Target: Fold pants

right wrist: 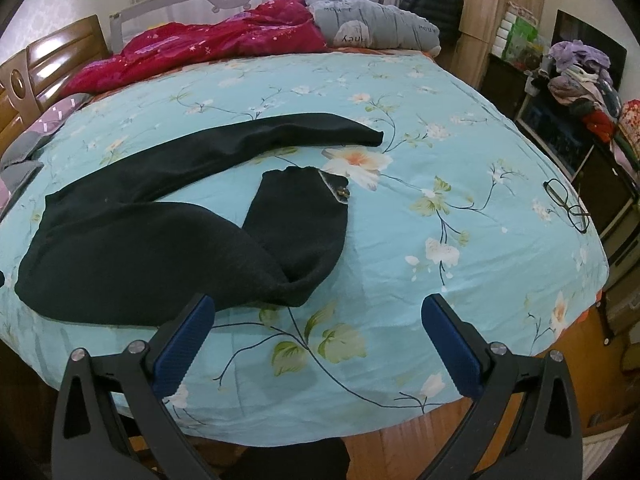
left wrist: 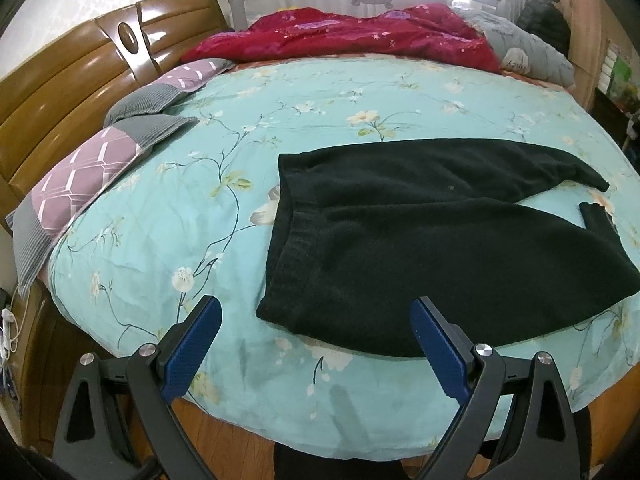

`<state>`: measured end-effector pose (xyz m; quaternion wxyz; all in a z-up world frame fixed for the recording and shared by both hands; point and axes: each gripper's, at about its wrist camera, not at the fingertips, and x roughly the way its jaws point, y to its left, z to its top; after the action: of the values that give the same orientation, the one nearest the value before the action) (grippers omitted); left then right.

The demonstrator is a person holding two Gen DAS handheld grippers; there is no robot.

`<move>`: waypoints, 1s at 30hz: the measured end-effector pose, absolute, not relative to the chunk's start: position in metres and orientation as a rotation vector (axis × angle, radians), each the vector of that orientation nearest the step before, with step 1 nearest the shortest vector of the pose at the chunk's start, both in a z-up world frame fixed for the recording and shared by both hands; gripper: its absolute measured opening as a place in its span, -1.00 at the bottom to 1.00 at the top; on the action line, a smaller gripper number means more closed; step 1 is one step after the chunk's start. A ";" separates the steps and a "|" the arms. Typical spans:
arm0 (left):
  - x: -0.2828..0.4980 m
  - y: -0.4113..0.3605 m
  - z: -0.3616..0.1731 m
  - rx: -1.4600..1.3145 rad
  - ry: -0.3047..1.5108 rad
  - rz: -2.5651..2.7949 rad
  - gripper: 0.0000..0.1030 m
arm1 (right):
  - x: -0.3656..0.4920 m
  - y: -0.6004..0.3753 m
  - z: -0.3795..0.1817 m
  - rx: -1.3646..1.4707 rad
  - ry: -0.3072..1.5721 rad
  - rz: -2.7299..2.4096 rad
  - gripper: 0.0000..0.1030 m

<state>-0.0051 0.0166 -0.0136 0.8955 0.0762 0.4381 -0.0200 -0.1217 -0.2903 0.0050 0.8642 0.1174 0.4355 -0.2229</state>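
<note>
Black pants [left wrist: 420, 236] lie on a light blue floral bedspread [left wrist: 168, 216], waistband to the left, legs running right. In the right wrist view the pants [right wrist: 132, 248] show the far leg stretched out straight and the near leg bent back on itself, its cuff turned toward the far side. My left gripper [left wrist: 316, 320] is open and empty, hovering over the near edge of the bed by the waistband corner. My right gripper [right wrist: 316, 312] is open and empty, just in front of the bent near leg.
Two mauve and grey pillows [left wrist: 84, 184] lie by the wooden headboard [left wrist: 52, 92]. A red quilt [left wrist: 344, 36] and a grey quilt [right wrist: 376, 24] are heaped at the far side. Black glasses [right wrist: 568, 204] lie near the bed's right edge. A cluttered dark cabinet [right wrist: 576, 92] stands to the right.
</note>
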 end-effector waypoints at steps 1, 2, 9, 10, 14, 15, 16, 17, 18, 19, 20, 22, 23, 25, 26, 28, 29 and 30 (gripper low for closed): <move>-0.005 0.016 -0.014 0.158 0.908 -0.042 0.86 | -0.122 -0.291 0.005 0.243 0.913 -0.467 1.00; -0.005 0.016 -0.014 0.159 0.910 -0.042 0.86 | -0.122 -0.290 0.005 0.240 0.912 -0.470 1.00; -0.004 0.013 -0.016 0.170 0.915 -0.044 0.86 | -0.121 -0.289 0.005 0.215 0.908 -0.478 1.00; -0.005 0.013 -0.016 0.171 0.915 -0.045 0.86 | -0.121 -0.289 0.005 0.209 0.908 -0.481 1.00; -0.005 0.012 -0.015 0.173 0.911 -0.044 0.86 | -0.122 -0.288 0.006 0.196 0.900 -0.484 1.00; -0.005 0.012 -0.015 0.175 0.912 -0.044 0.86 | -0.122 -0.288 0.007 0.193 0.899 -0.486 1.00; -0.004 0.012 -0.015 0.176 0.912 -0.043 0.86 | -0.122 -0.288 0.007 0.190 0.896 -0.489 1.00; -0.005 0.011 -0.015 0.178 0.913 -0.044 0.86 | -0.123 -0.288 0.007 0.187 0.893 -0.492 1.00; -0.004 0.011 -0.015 0.180 0.914 -0.043 0.86 | -0.123 -0.288 0.008 0.184 0.893 -0.495 1.00; -0.005 0.010 -0.015 0.181 0.914 -0.043 0.86 | -0.123 -0.288 0.008 0.184 0.892 -0.496 1.00; -0.005 0.010 -0.015 0.183 0.914 -0.042 0.86 | -0.124 -0.288 0.008 0.184 0.890 -0.496 1.00; -0.005 0.008 -0.015 0.185 0.916 -0.042 0.86 | -0.124 -0.289 0.008 0.186 0.887 -0.498 1.00; -0.006 0.008 -0.015 0.186 0.917 -0.043 0.86 | -0.124 -0.289 0.008 0.186 0.888 -0.498 1.00; -0.006 0.007 -0.016 0.190 0.919 -0.043 0.86 | -0.124 -0.289 0.008 0.184 0.888 -0.500 1.00; -0.006 0.007 -0.016 0.191 0.919 -0.044 0.86 | -0.125 -0.290 0.008 0.183 0.887 -0.500 1.00; -0.007 0.006 -0.016 0.193 0.920 -0.045 0.86 | -0.125 -0.291 0.007 0.185 0.887 -0.500 1.00; -0.006 0.005 -0.016 0.194 0.921 -0.046 0.86 | -0.125 -0.290 0.007 0.186 0.887 -0.499 1.00; -0.006 0.004 -0.016 0.195 0.924 -0.047 0.86 | -0.125 -0.290 0.007 0.186 0.887 -0.499 1.00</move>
<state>-0.0062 0.0043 -0.0163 0.8903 0.0940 0.4450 -0.0228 -0.1247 -0.2901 0.0075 0.8692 0.0889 0.4239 -0.2386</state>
